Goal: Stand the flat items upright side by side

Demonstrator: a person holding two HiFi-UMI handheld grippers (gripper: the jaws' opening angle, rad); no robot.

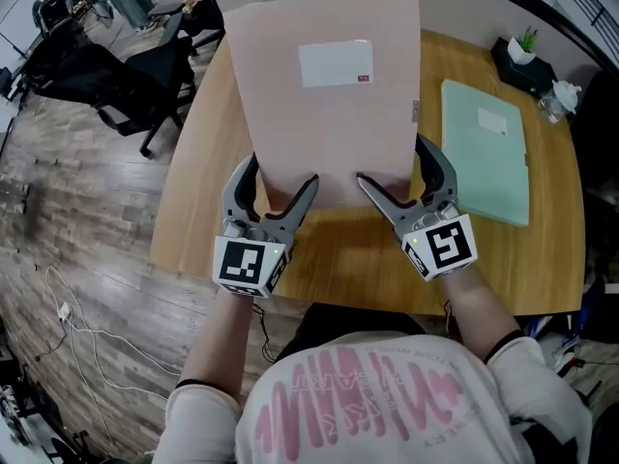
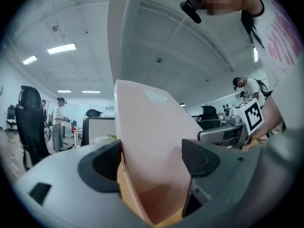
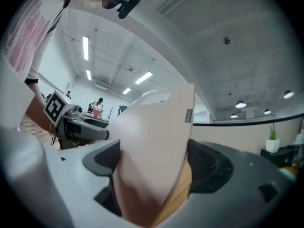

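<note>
Pink folder (image 1: 329, 114) is tipped up over the table (image 1: 203, 201), and its bottom edge sits down near us, between our two grippers. Our left gripper (image 1: 282, 174) has its jaws wide apart around the bottom left part of the folder. Our right gripper (image 1: 392, 167) has its jaws wide apart around the bottom right part. Both gripper views show the folder leaning slantwise across each gap, so we think it rests in the jaws and is not squeezed. A green folder (image 1: 488, 153) lies flat on the table, off to the right and well apart from the pink one. We think the pink folder is light and thin. It looks smooth, so it may slide in the jaws. It also looks a bit bendy, so the tall top could flop over if we let go too soon. We think the best places to hold it are low down, one gripper near each bottom corner, so it stays level. A soft squeeze should be enough, since a hard one might crease it.
</note>
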